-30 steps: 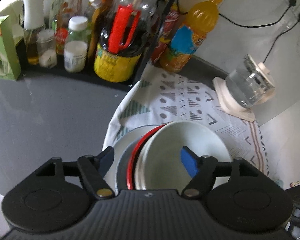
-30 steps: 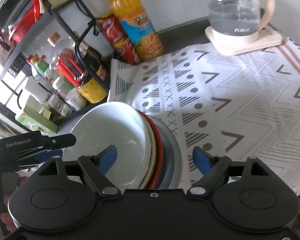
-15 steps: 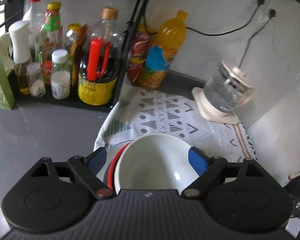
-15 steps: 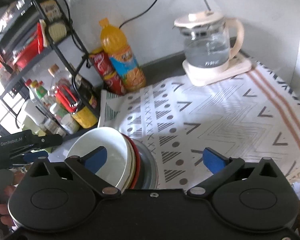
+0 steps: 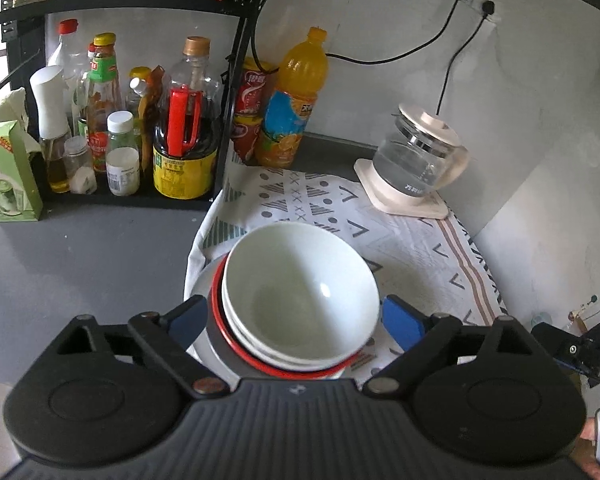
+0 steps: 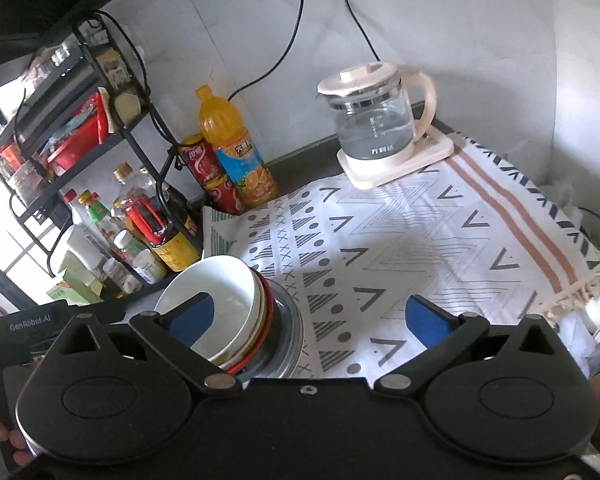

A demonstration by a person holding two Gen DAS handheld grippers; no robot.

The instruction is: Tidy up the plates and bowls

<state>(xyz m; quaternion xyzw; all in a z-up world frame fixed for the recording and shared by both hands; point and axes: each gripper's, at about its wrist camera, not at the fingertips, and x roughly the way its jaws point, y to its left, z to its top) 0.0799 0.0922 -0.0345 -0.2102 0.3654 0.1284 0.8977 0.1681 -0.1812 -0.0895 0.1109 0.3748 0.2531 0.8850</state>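
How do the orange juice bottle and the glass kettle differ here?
The juice bottle is tall, narrow and full of orange liquid; the kettle is squat, clear, with a cream lid and handle. The bottle stands on bare counter beside the rack; the kettle sits on a cream base. Both stand upright by the wall.

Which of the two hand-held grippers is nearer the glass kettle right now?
Neither clearly. The left hand-held gripper hangs over the stacked bowls, its open jaws either side of them; the right one is open beside the stack over the cloth. The kettle stands well beyond both.
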